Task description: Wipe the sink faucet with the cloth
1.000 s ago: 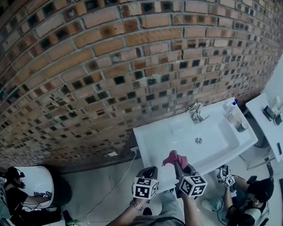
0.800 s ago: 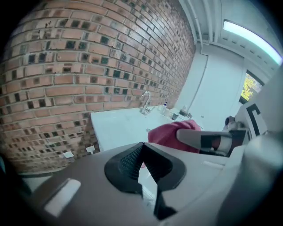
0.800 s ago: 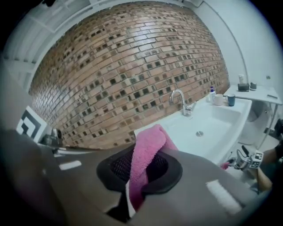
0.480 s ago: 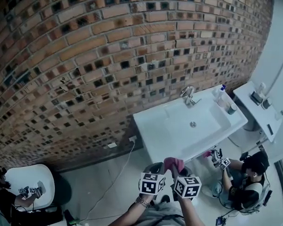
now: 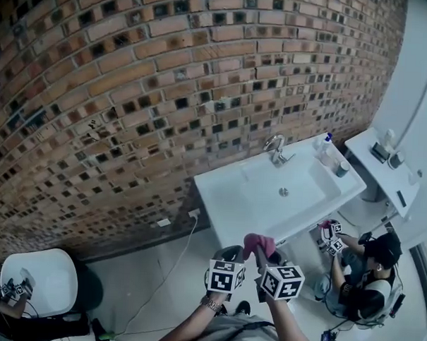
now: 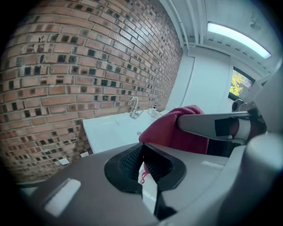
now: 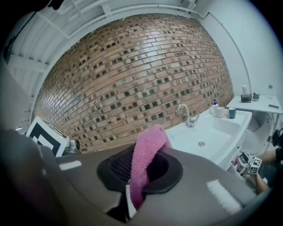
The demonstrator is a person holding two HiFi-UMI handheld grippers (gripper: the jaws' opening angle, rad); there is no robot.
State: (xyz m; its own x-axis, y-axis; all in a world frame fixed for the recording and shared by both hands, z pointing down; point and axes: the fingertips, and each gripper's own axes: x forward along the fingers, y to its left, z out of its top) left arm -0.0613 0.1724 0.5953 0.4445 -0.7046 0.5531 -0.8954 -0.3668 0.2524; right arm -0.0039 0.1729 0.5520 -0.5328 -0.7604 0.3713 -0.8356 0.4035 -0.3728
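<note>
A white sink point(image 5: 230, 195) stands against the brick wall, with a chrome faucet point(image 5: 275, 149) at its back edge. Both grippers are held low, side by side, short of the sink's front rim. My right gripper point(image 5: 265, 257) is shut on a pink cloth point(image 5: 258, 243), which sticks up out of its jaws. In the right gripper view the cloth point(image 7: 146, 161) fills the gap between the pads, with the faucet point(image 7: 188, 115) far ahead. My left gripper point(image 5: 231, 257) is shut with nothing in it point(image 6: 142, 160); the cloth point(image 6: 177, 131) shows to its right.
A bottle point(image 5: 326, 144) and cups point(image 5: 343, 169) stand on the sink's right end. A white side shelf point(image 5: 374, 172) lies further right. A person point(image 5: 370, 275) crouches below the sink at the right. A round white basin point(image 5: 43, 279) is at lower left. A cable hangs from a wall socket point(image 5: 195, 213).
The head view has swung, so the sink and faucet sit a little further left and up. Both grippers stay together low in front, the cloth still held in the right one.
</note>
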